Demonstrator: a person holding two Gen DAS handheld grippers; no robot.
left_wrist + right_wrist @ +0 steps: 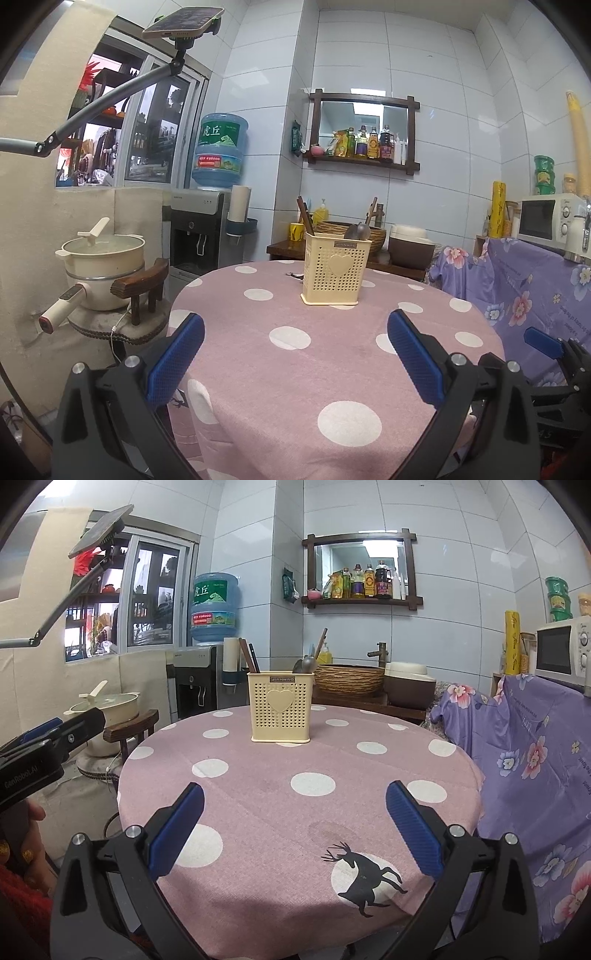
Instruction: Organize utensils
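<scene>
A cream perforated utensil holder (335, 270) (281, 706) with a heart on its front stands upright at the far side of the round table. Chopsticks (249, 658) lean in its left part and metal spoons (306, 664) stick out on the right. My left gripper (295, 332) hovers open over the near table edge, nothing between its blue pads (176, 354). My right gripper (294, 805) is likewise open and empty, well short of the holder. Each gripper shows at the edge of the other's view: the right gripper (546, 345) and the left gripper (51, 731).
The table wears a pink cloth with white dots (295, 775). A small dark item (294, 275) lies left of the holder. A stool with a cream pot (103, 266) stands left, a purple floral cover (524, 746) right, a basin and counter (351, 679) behind. A phone on an arm (181, 22) hangs overhead.
</scene>
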